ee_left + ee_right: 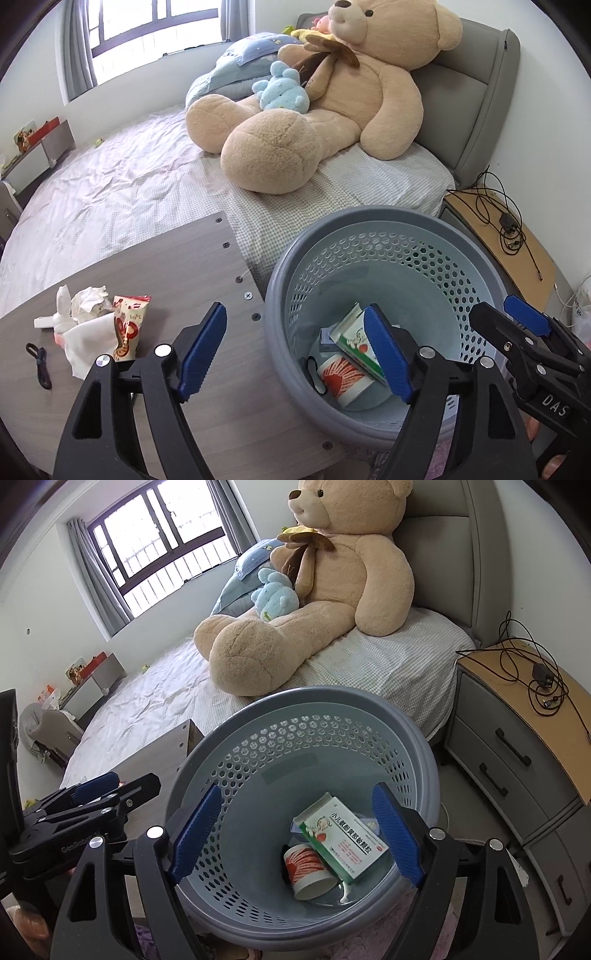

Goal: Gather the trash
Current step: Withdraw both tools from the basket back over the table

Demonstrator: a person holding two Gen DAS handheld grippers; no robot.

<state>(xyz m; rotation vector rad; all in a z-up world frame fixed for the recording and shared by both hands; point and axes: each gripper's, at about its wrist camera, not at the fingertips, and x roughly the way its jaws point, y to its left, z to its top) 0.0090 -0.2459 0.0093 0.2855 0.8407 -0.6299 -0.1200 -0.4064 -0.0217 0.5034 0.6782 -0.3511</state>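
A grey perforated bin stands beside the wooden table; it also shows in the right wrist view. Inside lie a green-and-white medicine box and a red-and-white paper cup, also seen in the left wrist view as the box and the cup. On the table lie crumpled tissues and a red snack wrapper. My left gripper is open and empty over the table edge and bin rim. My right gripper is open and empty above the bin.
A bed with a big teddy bear lies behind the table. A nightstand with cables stands right of the bin. A black hair tie lies on the table's left.
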